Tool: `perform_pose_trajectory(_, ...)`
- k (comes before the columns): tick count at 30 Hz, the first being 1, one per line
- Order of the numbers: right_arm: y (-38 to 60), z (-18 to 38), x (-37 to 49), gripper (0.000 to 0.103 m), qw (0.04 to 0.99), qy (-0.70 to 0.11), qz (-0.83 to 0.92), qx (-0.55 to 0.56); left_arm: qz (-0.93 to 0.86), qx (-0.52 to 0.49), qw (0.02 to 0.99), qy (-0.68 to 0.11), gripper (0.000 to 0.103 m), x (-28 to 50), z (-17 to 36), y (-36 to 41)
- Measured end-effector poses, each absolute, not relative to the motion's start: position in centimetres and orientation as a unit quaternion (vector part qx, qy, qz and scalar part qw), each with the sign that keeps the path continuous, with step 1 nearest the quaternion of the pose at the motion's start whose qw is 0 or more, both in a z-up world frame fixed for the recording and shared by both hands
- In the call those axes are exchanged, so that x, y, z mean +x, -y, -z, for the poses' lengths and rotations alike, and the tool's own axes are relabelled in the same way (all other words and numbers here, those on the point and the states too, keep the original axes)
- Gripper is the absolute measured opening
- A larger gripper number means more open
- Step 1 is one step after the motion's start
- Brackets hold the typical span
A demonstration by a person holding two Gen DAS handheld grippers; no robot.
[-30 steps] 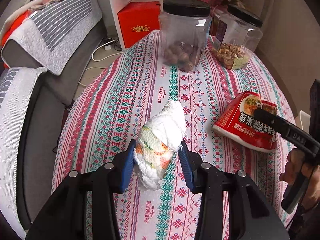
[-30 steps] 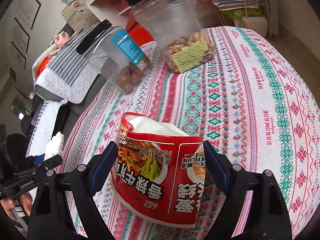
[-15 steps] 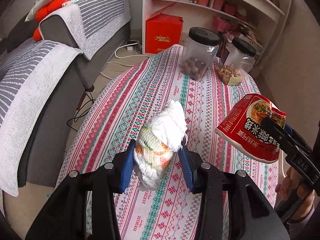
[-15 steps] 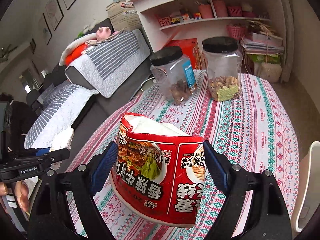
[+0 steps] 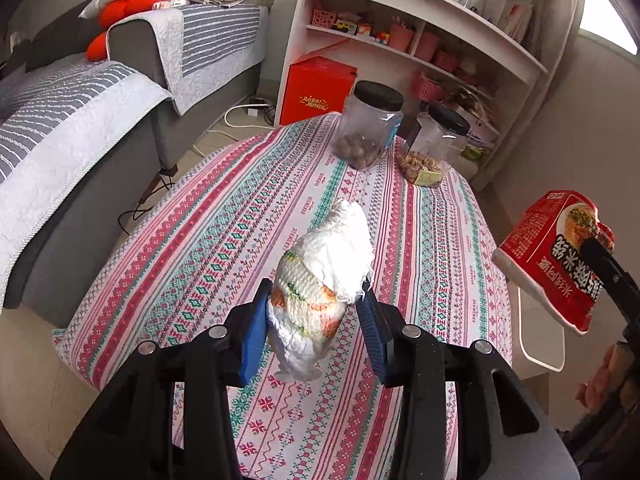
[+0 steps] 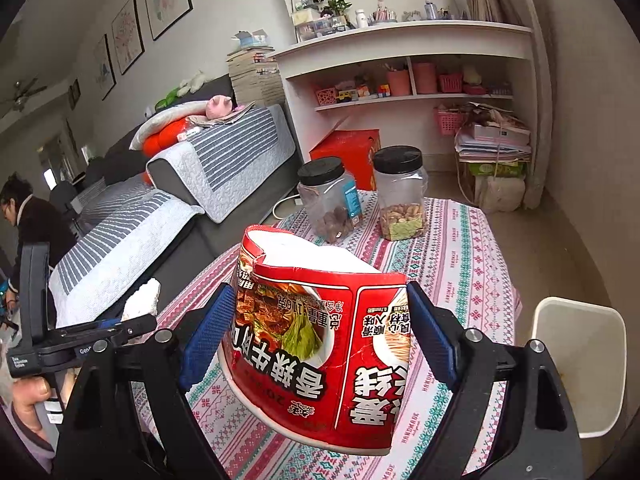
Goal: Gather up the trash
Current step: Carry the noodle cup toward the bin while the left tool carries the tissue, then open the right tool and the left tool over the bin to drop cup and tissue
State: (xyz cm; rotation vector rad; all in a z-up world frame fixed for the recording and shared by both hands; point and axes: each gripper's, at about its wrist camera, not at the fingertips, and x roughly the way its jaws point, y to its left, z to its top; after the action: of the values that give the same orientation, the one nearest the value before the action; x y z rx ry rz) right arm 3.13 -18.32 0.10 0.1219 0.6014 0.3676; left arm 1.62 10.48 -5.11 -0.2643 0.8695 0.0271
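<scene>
My left gripper [image 5: 314,314] is shut on a crumpled white tissue wad [image 5: 324,280] with coloured print and holds it high above the patterned tablecloth [image 5: 248,220]. My right gripper [image 6: 316,332] is shut on a crushed red instant-noodle cup [image 6: 320,344], also lifted above the table. The cup shows in the left wrist view [image 5: 556,264] at the right, past the table's edge. A white trash bin [image 6: 580,364] stands on the floor beside the table, below and right of the cup; its rim also shows in the left wrist view [image 5: 540,344].
Two clear jars with black lids [image 5: 370,124] [image 5: 436,144] stand at the table's far end. A grey sofa with striped covers [image 5: 80,120] runs along the left. A white shelf unit [image 6: 400,72] and red box [image 5: 316,88] stand behind. A person [image 6: 28,224] is far left.
Both grippers have risen and pulled back from the table with their loads. The noodle cup has moved right, past the table's edge and above the bin.
</scene>
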Motion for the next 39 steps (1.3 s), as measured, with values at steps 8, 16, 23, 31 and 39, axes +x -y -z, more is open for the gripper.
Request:
perform_pose_trajectory(8, 21.5, 0.7, 1.5, 0.082, 0.952, -0.276, -0.125, 0.047, 0.009, -0.106, 0.904, -0.415, 0.042, 1.8, 6.0, -6.9)
perform_pose_trajectory(16, 26.0, 0.6, 1.6, 0.082, 0.962, -0.259, -0.061, 0.057, 0.020, -0.096, 0.901, -0.423, 0.042, 2.9, 7.0, -4.6)
perform_pose_trajectory(23, 30.8, 0.1, 1.9, 0.082, 0.965, -0.250, 0.010, 0.075, 0.033, -0.091, 0.897, -0.431, 0.042, 3.8, 7.8, -3.0)
perform_pose_trajectory(31, 38.2, 1.4, 3.7, 0.083, 0.936, -0.301, 0.153, 0.097, 0.062, -0.071, 0.888, -0.449, 0.042, 4.6, 8.6, 0.3)
perform_pose_trajectory(39, 44.3, 1.2, 1.5, 0.085, 0.910, -0.297, 0.244, 0.154, 0.130, -0.042, 0.886, -0.443, 0.042, 6.3, 6.3, 8.3)
